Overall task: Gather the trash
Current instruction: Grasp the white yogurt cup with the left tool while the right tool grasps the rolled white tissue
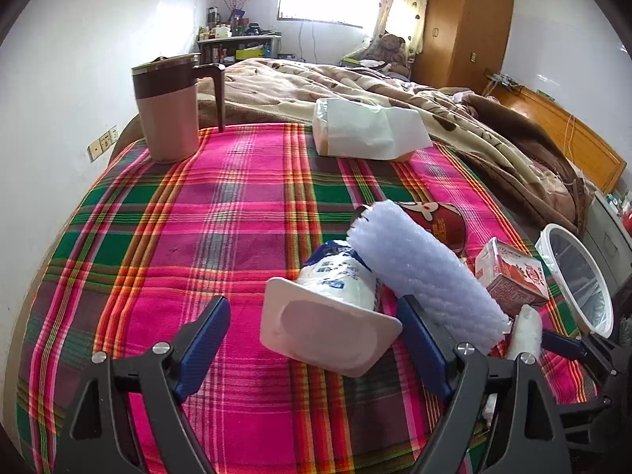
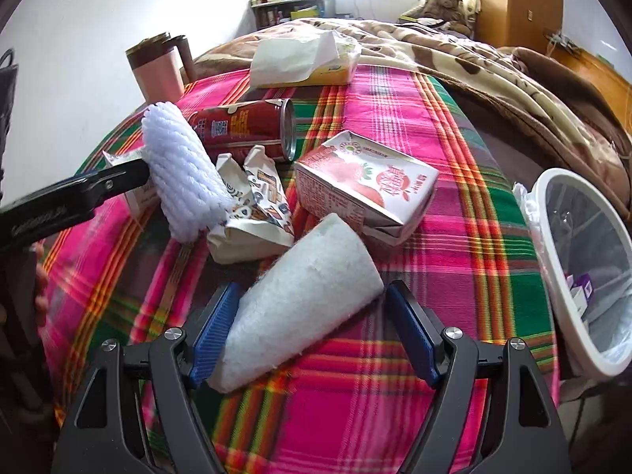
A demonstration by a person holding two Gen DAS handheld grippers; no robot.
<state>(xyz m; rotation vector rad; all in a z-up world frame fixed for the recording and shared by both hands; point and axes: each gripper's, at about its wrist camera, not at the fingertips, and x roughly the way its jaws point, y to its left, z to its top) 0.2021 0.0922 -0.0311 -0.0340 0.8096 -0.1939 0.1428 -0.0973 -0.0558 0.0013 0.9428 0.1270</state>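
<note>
From your left wrist camera, the left gripper (image 1: pixel 314 339) stands wide apart around a tipped-over yogurt cup (image 1: pixel 328 316), whose square base faces the lens; neither blue pad presses on it, so nothing is held yet. A pale ribbed foam sleeve (image 1: pixel 422 268) leans over the cup and lies against your right-hand finger, and if you close now you may well pinch it along with the cup, or knock it off the plaid cloth (image 1: pixel 197 237). Beyond it lie a red snack can (image 1: pixel 446 221) and a strawberry milk carton (image 1: pixel 513 276), with the white lined trash bin (image 1: pixel 576 276) at the bed's edge. From your right wrist camera, the right gripper (image 2: pixel 316 328) is also spread open, straddling a white fibrous cone-shaped wad (image 2: pixel 300 300); its left pad looks to be just touching it, the right pad clear. The wad looks soft, so a grip at its narrow end could slip through. A crumpled printed wrapper (image 2: pixel 256 213) lies close ahead and might be dragged. The two grippers work close together, so they could collide on the way to the bin (image 2: pixel 545 268).
</note>
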